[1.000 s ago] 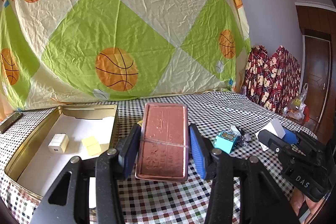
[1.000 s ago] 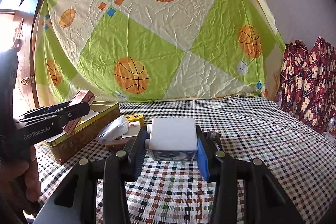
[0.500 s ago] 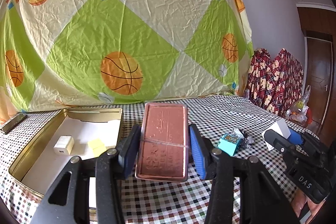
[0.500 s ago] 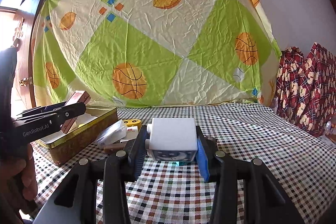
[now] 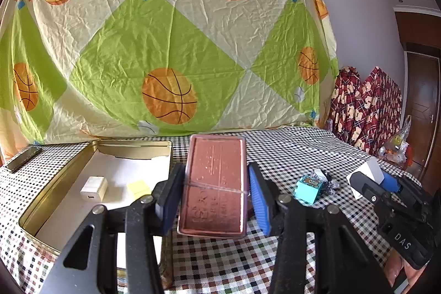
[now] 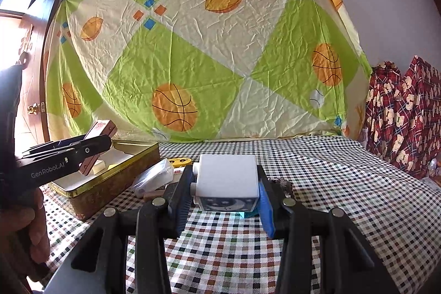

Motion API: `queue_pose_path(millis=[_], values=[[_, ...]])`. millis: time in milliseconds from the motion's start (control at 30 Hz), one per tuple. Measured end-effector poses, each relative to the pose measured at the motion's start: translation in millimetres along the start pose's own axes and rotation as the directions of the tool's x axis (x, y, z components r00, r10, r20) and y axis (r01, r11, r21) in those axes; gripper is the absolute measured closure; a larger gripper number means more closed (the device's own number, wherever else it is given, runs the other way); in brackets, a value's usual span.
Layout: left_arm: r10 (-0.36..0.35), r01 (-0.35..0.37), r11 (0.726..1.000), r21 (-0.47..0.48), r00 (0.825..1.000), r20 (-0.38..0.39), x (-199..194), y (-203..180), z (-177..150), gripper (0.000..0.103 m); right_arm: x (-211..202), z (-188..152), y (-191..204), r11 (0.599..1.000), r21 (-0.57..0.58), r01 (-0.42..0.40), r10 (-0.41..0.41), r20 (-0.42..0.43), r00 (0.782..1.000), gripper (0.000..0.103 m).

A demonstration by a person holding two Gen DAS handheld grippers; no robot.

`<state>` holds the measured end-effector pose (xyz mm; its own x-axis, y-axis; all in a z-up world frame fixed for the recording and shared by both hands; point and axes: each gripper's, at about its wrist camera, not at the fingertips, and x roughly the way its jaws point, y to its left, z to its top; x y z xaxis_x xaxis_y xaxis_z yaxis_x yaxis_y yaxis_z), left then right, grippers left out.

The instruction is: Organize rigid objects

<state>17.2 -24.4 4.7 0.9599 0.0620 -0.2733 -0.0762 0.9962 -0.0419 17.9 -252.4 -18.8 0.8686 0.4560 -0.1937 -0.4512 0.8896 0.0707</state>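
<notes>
My left gripper [image 5: 215, 172] is shut on a flat copper-coloured metal case [image 5: 215, 192], held lengthwise above the checked tablecloth by the right wall of an open gold tin [image 5: 59, 181]. Inside the tin lie a white charger [image 5: 93, 188] and a yellow block [image 5: 139, 188]. My right gripper [image 6: 224, 175] is shut on a white box [image 6: 227, 179] with a dark moon print on its front, held above the cloth. In the right wrist view the left gripper [image 6: 91, 149] and its case [image 6: 100, 130] hang over the tin [image 6: 110, 181].
A teal box [image 5: 307, 188] and crumpled wrappers [image 5: 326, 179] lie right of the case. A clear plastic bag [image 6: 154, 177], a yellow item [image 6: 180, 161] and a brown stick [image 6: 154, 194] sit beside the tin. A phone [image 5: 23, 159] lies far left. A basketball-print sheet hangs behind the table.
</notes>
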Motion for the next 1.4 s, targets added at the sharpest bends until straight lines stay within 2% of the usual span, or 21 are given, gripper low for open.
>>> queue_pose_path(millis=[633,1400], values=[[0.039,-0.039,0.998,-0.046,0.999,-0.011,-8.9,42.2,-2.1,0.058,6.5,-3.2,57.9,0.994,-0.064,-0.086,0.084,-0.031,0.996,0.058],[0.072,-0.074,0.993,-0.094,0.997,-0.02,-23.3,80.4,-5.5,0.058,13.7,-4.5,115.2,0.97,-0.128,-0.205,0.197,-0.075,0.978,0.058]])
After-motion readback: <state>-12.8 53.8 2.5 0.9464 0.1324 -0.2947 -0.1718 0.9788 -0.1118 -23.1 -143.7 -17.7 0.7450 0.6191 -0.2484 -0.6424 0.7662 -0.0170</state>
